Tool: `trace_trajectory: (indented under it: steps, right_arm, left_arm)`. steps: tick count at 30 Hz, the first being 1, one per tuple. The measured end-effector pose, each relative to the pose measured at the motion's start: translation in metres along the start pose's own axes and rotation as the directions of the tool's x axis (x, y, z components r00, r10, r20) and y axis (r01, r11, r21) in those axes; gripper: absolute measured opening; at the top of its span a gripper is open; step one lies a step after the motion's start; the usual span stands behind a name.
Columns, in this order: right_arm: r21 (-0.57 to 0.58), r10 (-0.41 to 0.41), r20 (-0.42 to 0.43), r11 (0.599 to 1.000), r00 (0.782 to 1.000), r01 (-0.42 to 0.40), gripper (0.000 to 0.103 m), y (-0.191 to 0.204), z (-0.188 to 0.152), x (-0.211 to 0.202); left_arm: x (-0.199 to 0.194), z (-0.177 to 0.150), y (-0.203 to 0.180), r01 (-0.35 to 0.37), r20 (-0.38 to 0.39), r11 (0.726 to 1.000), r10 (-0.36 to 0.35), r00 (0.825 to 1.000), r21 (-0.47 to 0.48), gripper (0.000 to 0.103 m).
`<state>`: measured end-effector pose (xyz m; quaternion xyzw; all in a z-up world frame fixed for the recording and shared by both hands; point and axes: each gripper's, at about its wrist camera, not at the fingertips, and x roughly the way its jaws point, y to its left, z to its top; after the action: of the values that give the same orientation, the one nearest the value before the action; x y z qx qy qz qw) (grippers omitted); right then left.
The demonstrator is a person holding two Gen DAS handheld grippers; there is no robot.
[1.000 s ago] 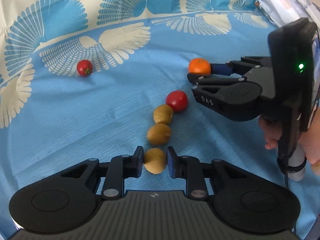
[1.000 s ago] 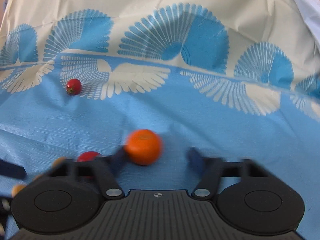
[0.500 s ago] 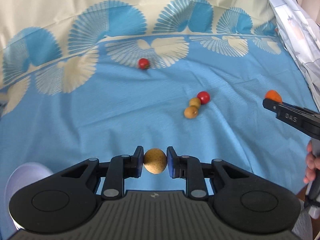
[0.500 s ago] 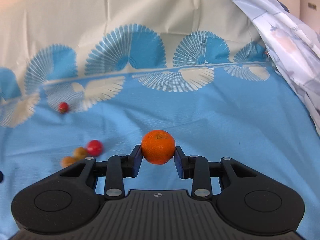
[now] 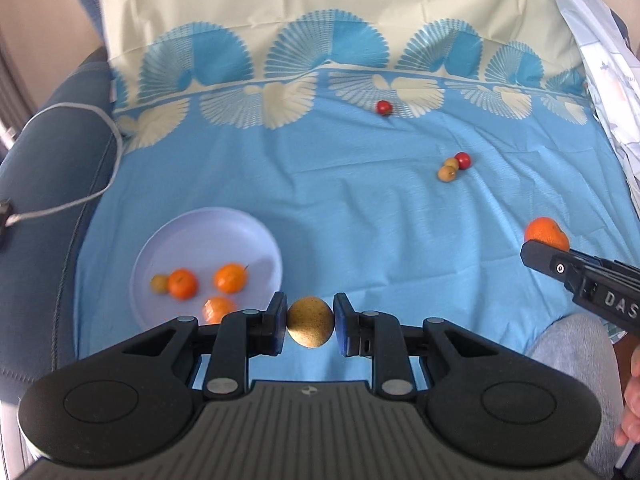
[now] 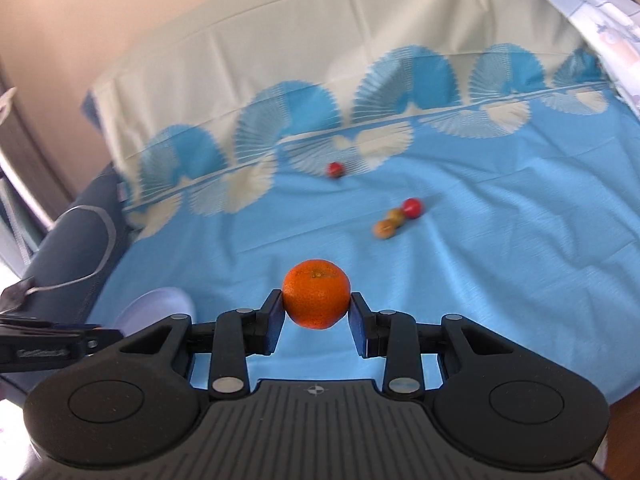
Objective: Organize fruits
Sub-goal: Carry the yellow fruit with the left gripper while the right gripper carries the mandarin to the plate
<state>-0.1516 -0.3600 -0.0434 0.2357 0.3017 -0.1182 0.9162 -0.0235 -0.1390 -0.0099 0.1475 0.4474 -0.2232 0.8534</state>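
Both views are bright with soft, even daylight; shadows are faint, only a pale one under the plate (image 5: 208, 224) rim at lower left. Fisheye bending curves the cloth (image 5: 340, 208) pattern and darkens the frame corners. The left-wrist view is mostly sharp, though the oranges (image 5: 230, 278) on the plate smear slightly. The right-wrist view shows motion blur across the background, strongest on the small fruits (image 6: 396, 218) right of centre and the upper left wall.
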Motion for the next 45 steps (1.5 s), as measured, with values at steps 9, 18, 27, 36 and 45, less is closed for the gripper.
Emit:
trace_trajectory:
  steps: [9,18,27,36,45]
  right_arm:
    - [-0.072,0.092,-0.027,0.993,0.995,-0.093,0.036,0.076,-0.032,-0.052]
    - [-0.188,0.133,-0.034,0.973,0.991,-0.137,0.036,0.126,-0.055,-0.085]
    - [-0.254,0.141,-0.029,0.956,0.99,-0.144,0.036,0.147,-0.061,-0.097]
    - [-0.272,0.139,-0.03,0.952,0.99,-0.142,0.036,0.152,-0.065,-0.101]
    - [-0.271,0.138,-0.036,0.952,0.99,-0.143,0.036,0.152,-0.066,-0.099]
  left_arm:
    - [-0.057,-0.05,0.044,-0.022,0.04,0.996,0.025,0.999,-0.085,0.027]
    - [-0.089,-0.085,0.073,-0.031,0.067,0.987,0.042,0.997,-0.16,0.027]
    - [-0.104,-0.097,0.085,-0.029,0.091,0.978,0.049,0.995,-0.206,0.027]
    - [-0.104,-0.099,0.086,-0.023,0.094,0.977,0.045,0.995,-0.214,0.027]
    - [-0.103,-0.1,0.089,-0.024,0.093,0.976,0.045,0.995,-0.217,0.027]
